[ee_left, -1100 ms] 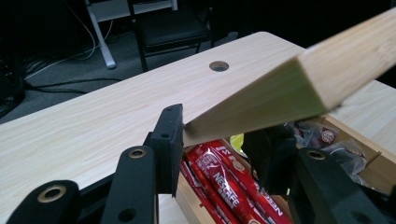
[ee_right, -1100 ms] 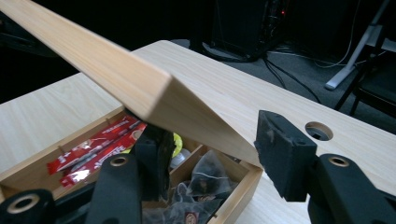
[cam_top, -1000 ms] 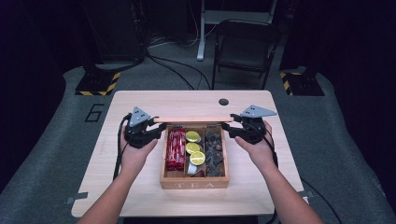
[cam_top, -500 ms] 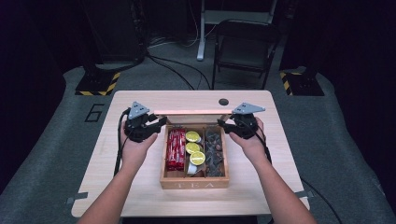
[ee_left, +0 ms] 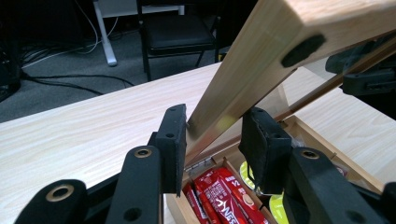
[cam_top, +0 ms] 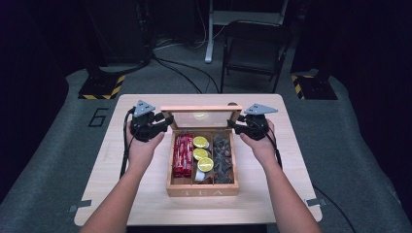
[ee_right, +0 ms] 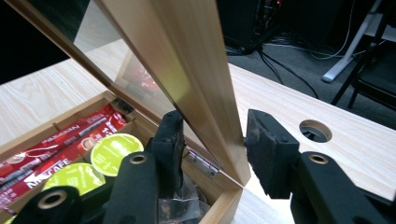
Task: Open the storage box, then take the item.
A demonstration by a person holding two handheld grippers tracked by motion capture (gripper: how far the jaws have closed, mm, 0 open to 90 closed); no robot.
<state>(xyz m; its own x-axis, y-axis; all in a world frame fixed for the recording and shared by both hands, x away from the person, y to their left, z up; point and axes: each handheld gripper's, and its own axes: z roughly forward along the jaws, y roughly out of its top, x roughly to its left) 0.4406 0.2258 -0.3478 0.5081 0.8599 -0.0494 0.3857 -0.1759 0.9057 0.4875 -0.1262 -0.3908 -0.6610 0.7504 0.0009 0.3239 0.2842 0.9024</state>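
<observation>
A wooden tea box (cam_top: 202,190) sits mid-table with its glass lid (cam_top: 201,109) raised on its back hinges. My left gripper (cam_top: 167,121) holds the lid's left side rail (ee_left: 243,79), both pads against the wood. At the lid's right side rail (ee_right: 205,93) my right gripper (cam_top: 233,125) has just been closing its jaws, and its pads now touch the rail. Inside the box lie red sachets (cam_top: 183,154), yellow-green pods (cam_top: 200,154) and dark packets (cam_top: 222,158).
The box stands on a light wooden table (cam_top: 121,194) with a round cable hole (ee_right: 315,130) just behind the lid. A black chair (cam_top: 255,46) and cables are on the floor beyond the far edge. Bare tabletop lies on both sides of the box.
My right gripper moved in to the lid's right rail and narrowed its jaws around it. The lid's top edge now stands higher in the high view and more glass shows. My left hand stayed put.
</observation>
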